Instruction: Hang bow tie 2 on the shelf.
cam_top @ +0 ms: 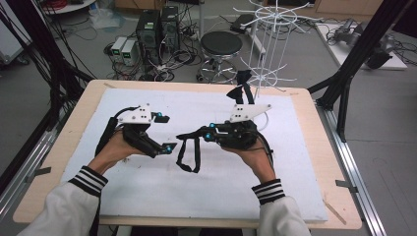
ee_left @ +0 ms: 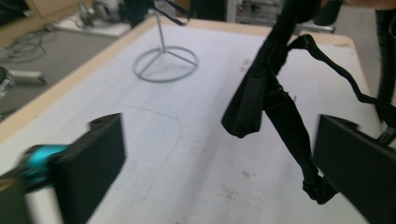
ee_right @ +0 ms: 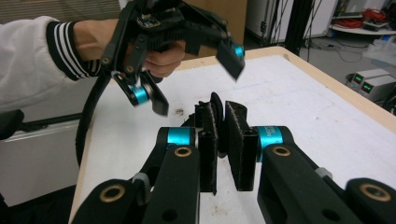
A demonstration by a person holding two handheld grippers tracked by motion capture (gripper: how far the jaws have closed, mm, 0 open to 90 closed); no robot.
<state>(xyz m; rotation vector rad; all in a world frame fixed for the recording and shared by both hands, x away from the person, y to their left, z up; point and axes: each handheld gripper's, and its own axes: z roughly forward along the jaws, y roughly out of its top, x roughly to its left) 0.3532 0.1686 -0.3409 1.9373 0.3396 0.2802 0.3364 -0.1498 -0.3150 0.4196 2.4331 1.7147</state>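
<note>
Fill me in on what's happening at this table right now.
A person works at a white-topped table with a gripper in each hand. The right gripper is clamped on a black strap, which hangs in a loop above the table. The left gripper stands open beside the strap with nothing between its jaws. A white wire rack stands at the table's far edge with another black strap hanging on it.
</note>
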